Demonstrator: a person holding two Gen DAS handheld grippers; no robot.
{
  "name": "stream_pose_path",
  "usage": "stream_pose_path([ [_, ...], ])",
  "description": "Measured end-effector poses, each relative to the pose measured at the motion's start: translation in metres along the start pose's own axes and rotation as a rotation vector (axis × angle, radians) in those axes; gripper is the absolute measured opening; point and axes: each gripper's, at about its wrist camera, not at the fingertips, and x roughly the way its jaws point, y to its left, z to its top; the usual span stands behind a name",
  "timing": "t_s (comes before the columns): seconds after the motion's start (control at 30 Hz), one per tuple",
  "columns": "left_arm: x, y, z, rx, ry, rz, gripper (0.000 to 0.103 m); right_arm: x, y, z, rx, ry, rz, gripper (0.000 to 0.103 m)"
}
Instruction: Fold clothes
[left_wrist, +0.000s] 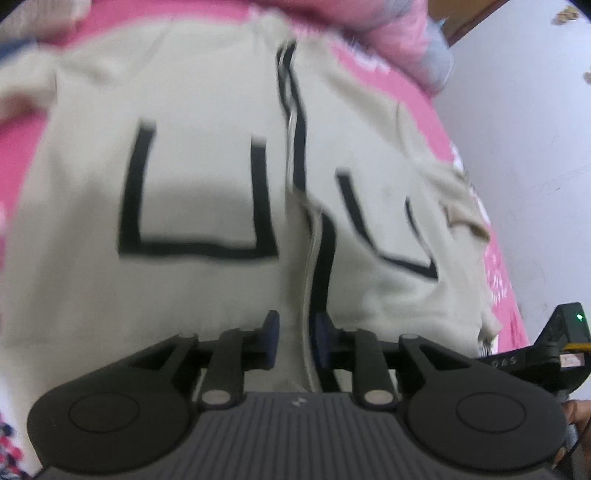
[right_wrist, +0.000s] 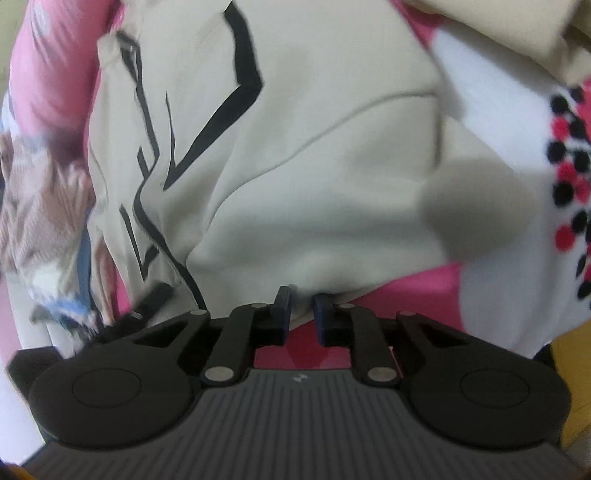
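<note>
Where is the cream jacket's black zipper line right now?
In the left wrist view the zipper line runs down the middle of the cream jacket on the pink sheet, ending between the left gripper fingers.

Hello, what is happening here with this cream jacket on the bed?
A person is folding a cream jacket with black lines, spread on a pink sheet, using a handheld gripper in each hand. The left gripper sits at the jacket's near hem, its jaws slightly apart on either side of the zip edge. The right gripper is at another part of the hem, with a fold of cloth between its narrow jaws. The jacket still lies mostly flat and unfolded.
</note>
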Motion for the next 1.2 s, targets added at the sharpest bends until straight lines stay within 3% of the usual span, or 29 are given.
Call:
stream_pose_path([
  [0.1,-0.002,-0.019,-0.005,0.082,0.002,-0.044,0.021,-0.008,0.012,0.003,-0.057,0.078,-0.037,0.027],
  [0.17,0.003,-0.031,-0.01,0.133,0.027,-0.075,0.022,-0.018,0.026,0.002,-0.148,0.131,-0.04,0.027],
  [0.27,0.025,-0.047,-0.024,0.186,0.111,-0.082,0.021,-0.033,0.063,0.0,-0.398,0.188,-0.008,0.027],
  [0.33,0.038,-0.051,-0.033,0.211,0.155,-0.05,0.02,-0.036,0.085,0.01,-0.544,0.165,-0.045,0.026],
  [0.37,0.042,-0.051,-0.035,0.215,0.165,-0.038,0.015,-0.035,0.093,0.018,-0.596,0.132,-0.076,0.026],
  [0.43,0.046,-0.05,-0.037,0.2,0.166,-0.025,0.015,-0.029,0.108,0.041,-0.687,0.058,-0.143,0.026],
  [0.63,0.049,-0.045,-0.035,0.154,0.173,-0.022,0.014,0.018,0.163,0.116,-0.995,-0.113,-0.27,0.024],
  [0.7,0.049,-0.044,-0.036,0.147,0.176,-0.019,0.015,0.03,0.182,0.144,-1.075,-0.182,-0.298,0.024],
  [0.87,0.051,-0.041,-0.037,0.114,0.187,-0.02,0.015,0.042,0.233,0.209,-1.127,-0.341,-0.305,0.026],
  [0.9,0.051,-0.04,-0.036,0.111,0.188,-0.022,0.015,0.044,0.244,0.221,-1.136,-0.357,-0.3,0.03],
  [1.0,0.051,-0.039,-0.036,0.105,0.191,-0.03,0.015,0.054,0.275,0.253,-1.182,-0.394,-0.3,0.055],
  [1.07,0.051,-0.038,-0.035,0.099,0.194,-0.036,0.015,0.065,0.293,0.262,-1.25,-0.378,-0.306,0.055],
  [1.17,0.051,-0.037,-0.035,0.097,0.195,-0.047,0.015,0.079,0.312,0.252,-1.52,-0.311,-0.313,0.059],
  [1.2,0.05,-0.035,-0.034,0.1,0.197,-0.052,0.015,0.083,0.315,0.246,-1.637,-0.285,-0.323,0.067],
])
